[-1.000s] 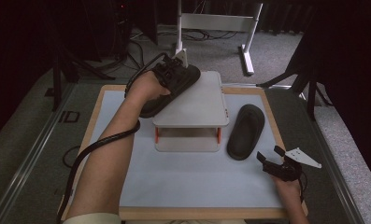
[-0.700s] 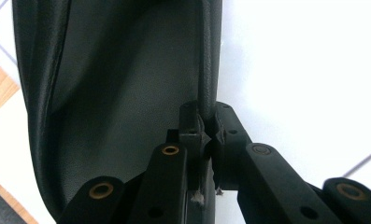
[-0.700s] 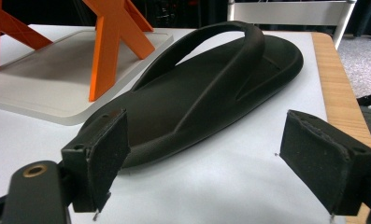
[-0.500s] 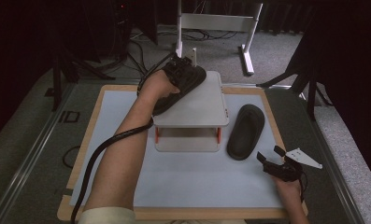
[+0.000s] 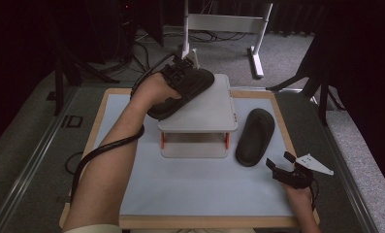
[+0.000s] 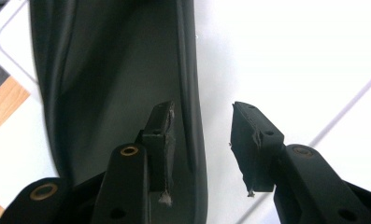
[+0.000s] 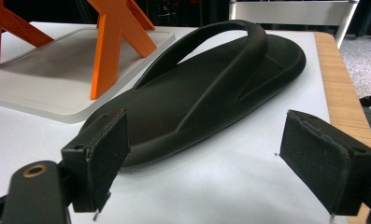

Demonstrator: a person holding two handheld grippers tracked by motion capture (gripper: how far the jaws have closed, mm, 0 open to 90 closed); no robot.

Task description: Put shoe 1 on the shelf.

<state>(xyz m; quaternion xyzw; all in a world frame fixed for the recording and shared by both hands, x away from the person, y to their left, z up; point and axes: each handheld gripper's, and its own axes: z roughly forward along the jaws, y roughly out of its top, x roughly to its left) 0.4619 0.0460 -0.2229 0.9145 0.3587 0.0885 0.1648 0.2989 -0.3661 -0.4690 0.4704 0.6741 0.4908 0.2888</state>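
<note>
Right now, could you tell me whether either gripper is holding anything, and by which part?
Nothing is held. The left gripper has just been opening; the rim of the slipper lies between its jaws, unpressed. The right gripper stands open.

The slipper [image 6: 117,88] on the stand runs past the frame's top edge — toe unseen.

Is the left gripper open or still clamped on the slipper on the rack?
Open. The left gripper jaws have just been opening; the slipper edge sits between them, pads apart from it.
</note>
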